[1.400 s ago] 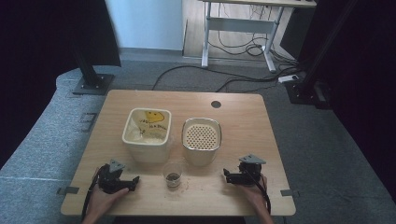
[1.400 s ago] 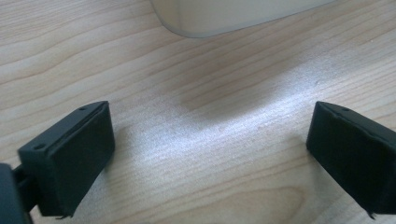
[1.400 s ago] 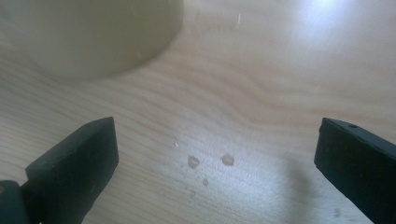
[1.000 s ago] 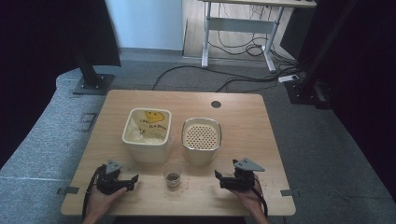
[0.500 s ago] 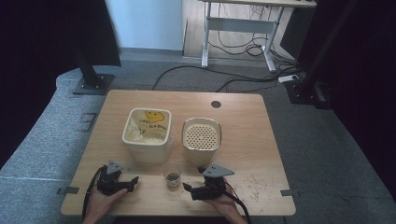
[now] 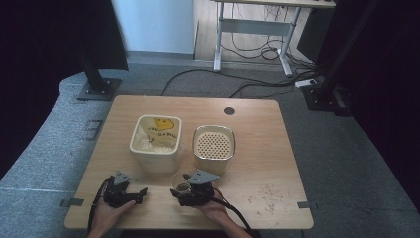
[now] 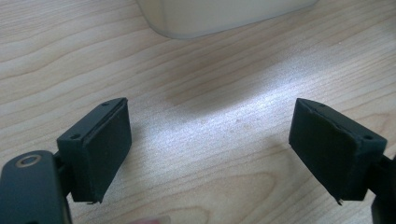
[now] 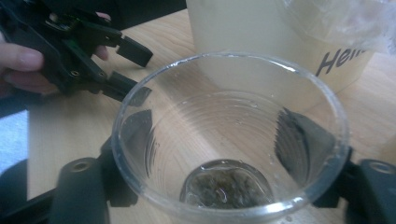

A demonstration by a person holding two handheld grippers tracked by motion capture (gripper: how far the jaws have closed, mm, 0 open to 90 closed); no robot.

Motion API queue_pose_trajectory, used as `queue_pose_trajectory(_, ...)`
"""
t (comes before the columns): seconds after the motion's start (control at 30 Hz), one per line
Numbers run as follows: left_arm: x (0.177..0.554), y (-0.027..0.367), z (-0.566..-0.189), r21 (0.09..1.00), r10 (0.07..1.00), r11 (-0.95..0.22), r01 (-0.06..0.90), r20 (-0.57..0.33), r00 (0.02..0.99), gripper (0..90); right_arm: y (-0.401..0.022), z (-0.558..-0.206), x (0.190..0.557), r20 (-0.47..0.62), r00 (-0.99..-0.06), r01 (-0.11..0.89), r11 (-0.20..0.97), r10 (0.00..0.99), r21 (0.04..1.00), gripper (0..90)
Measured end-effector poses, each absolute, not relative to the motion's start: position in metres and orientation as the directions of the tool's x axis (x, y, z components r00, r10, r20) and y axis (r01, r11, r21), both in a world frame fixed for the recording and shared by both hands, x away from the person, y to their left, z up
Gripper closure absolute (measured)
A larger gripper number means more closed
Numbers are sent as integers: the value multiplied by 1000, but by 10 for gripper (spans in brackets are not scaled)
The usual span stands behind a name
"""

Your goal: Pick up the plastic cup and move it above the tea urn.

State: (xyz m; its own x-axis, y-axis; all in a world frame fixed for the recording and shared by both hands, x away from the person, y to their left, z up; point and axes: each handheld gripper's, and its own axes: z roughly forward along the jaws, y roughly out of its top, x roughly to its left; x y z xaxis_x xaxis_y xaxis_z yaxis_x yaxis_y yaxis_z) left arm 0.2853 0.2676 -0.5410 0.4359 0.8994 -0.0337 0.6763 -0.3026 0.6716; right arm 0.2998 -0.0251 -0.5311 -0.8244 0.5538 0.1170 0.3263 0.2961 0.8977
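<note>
A small clear plastic cup (image 6: 181,185) stands upright near the front edge of the wooden table (image 6: 257,129), just in front of the cream tub (image 6: 155,140) with the yellow smiley print and left of the perforated cream container (image 6: 213,146). In the right gripper view the cup (image 8: 229,140) is transparent, ribbed inside, its rim round and wet with droplets, a little dark grainy matter (image 8: 226,186) lying in liquid at its bottom. The right gripper (image 6: 184,191) has a black jaw on each side of its wall

Clear cup (image 8: 231,140) contents blurry; cream tub (image 7: 224,16) cut off at top.
</note>
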Motion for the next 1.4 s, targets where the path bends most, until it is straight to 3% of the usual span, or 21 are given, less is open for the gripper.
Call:
queue_pose_trajectory(0.1, 285, 268, -541, 669, 899, -303, 678, -35, 437, 136, -27, -529, 299, 102, -829, 316, 311, 549, 897, 316)
queue_pose_trajectory(0.67, 286, 270, -542, 663, 896, -305, 683, -44, 443, 141, -135, -452, 285, 101, -713, 229, 95, 694, 969, 353)
queue_pose_trajectory(1.4, 286, 270, -542, 663, 893, -315, 679, -36, 449, 140, -168, -446, 293, 123, -655, 259, 68, 745, 963, 359)
